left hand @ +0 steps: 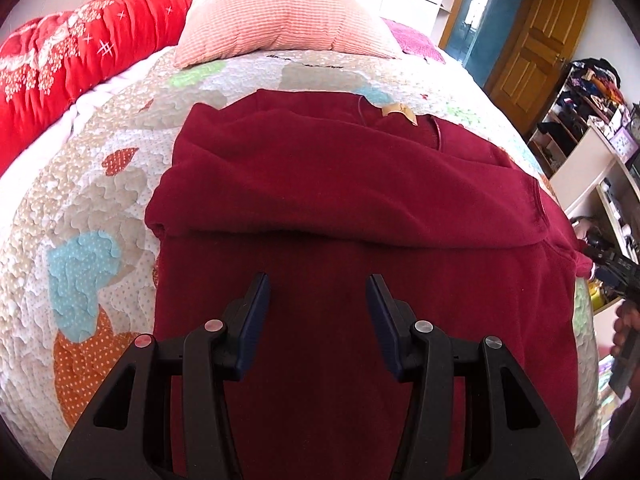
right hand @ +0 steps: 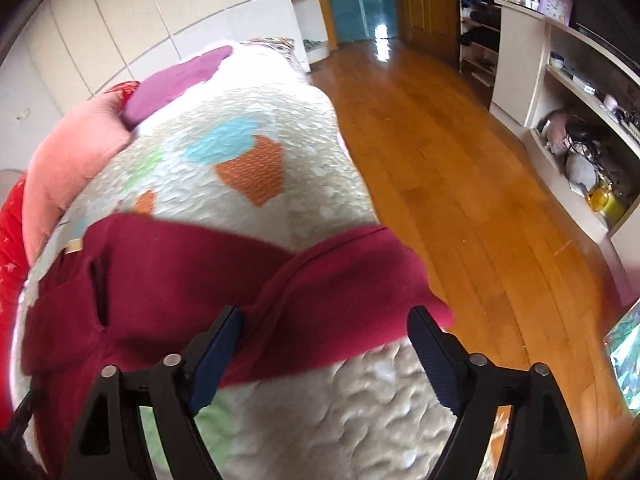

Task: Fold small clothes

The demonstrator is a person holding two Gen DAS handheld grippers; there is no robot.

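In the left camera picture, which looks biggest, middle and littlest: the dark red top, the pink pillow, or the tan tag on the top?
1. dark red top, though it is nearest the camera
2. pink pillow
3. tan tag

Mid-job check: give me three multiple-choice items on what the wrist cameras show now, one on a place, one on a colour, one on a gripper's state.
1. Where does the garment lie?
A. on the quilt
B. on the wooden floor
C. on a shelf

2. What colour is the garment?
A. navy
B. dark red
C. white

3. How do the right gripper jaws stand?
A. clamped on the pillow
B. fully shut, empty
C. open, nothing pinched

Answers:
1 A, it is spread over the patchwork quilt below the pink pillow.
2 B, maroon in both views.
3 C, the pads stand wide apart over the sleeve.
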